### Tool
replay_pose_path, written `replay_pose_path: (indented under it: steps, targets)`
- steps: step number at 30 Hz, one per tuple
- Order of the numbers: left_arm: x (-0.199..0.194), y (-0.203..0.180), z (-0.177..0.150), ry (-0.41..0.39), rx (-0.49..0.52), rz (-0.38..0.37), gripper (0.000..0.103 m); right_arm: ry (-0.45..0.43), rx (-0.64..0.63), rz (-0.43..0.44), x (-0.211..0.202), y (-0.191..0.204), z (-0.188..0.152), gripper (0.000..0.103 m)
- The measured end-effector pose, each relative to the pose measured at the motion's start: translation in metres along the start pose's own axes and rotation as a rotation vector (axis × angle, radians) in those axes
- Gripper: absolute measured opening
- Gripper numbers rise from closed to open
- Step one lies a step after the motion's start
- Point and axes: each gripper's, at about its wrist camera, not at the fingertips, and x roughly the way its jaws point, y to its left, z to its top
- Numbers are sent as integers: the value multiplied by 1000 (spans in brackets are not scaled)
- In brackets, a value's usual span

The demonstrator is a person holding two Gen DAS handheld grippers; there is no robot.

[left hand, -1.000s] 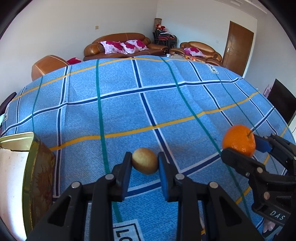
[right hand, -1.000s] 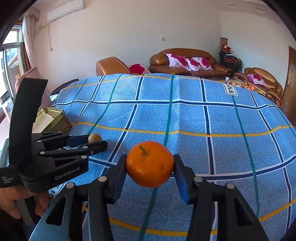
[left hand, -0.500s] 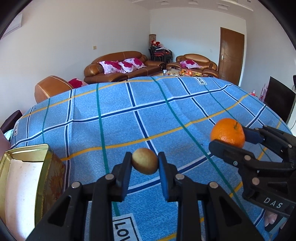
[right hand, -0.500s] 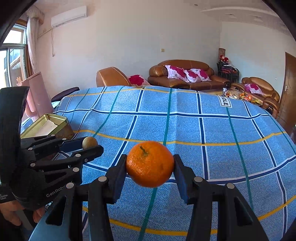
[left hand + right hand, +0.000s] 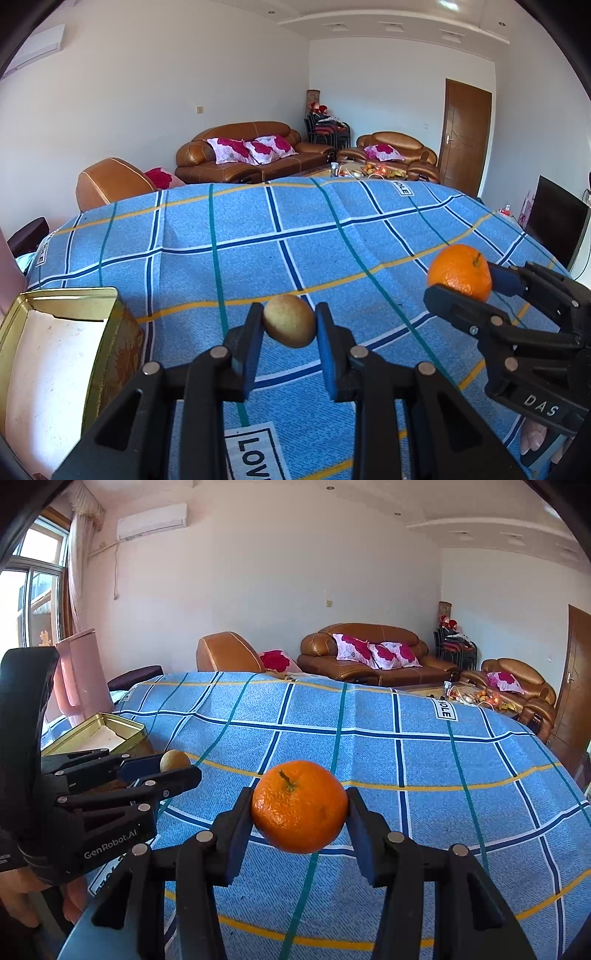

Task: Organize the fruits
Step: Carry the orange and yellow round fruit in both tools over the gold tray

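Note:
My left gripper [image 5: 289, 322] is shut on a small yellow-brown fruit [image 5: 289, 320] and holds it above the blue checked tablecloth [image 5: 258, 258]. My right gripper [image 5: 299, 806] is shut on an orange [image 5: 299, 806] with its stem up, also held above the cloth. In the left wrist view the right gripper [image 5: 465, 282] with the orange [image 5: 460, 271] shows at the right. In the right wrist view the left gripper [image 5: 162, 766] with the small fruit [image 5: 173, 759] shows at the left. An open gold tin box [image 5: 55, 354] stands at the table's left edge, also seen in the right wrist view [image 5: 99, 734].
The table's far edge drops off toward brown leather sofas [image 5: 251, 151] and a brown armchair [image 5: 225, 653]. A low table with fruit [image 5: 472, 698] stands by the sofas. A door [image 5: 467, 133] and a dark TV screen [image 5: 556, 221] are at the right.
Both grippers have lifted and tilted up with their fruits still held; more of the room and ceiling shows. The tin box has come further into the left wrist view.

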Motion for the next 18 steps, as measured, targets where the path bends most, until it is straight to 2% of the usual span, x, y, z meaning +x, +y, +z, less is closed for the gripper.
replay_pose_path:
  steps: [18]
  targets:
    - [-25,-5,-7,-103,26,49,29,-95,-20,-14,-18,1,1,51]
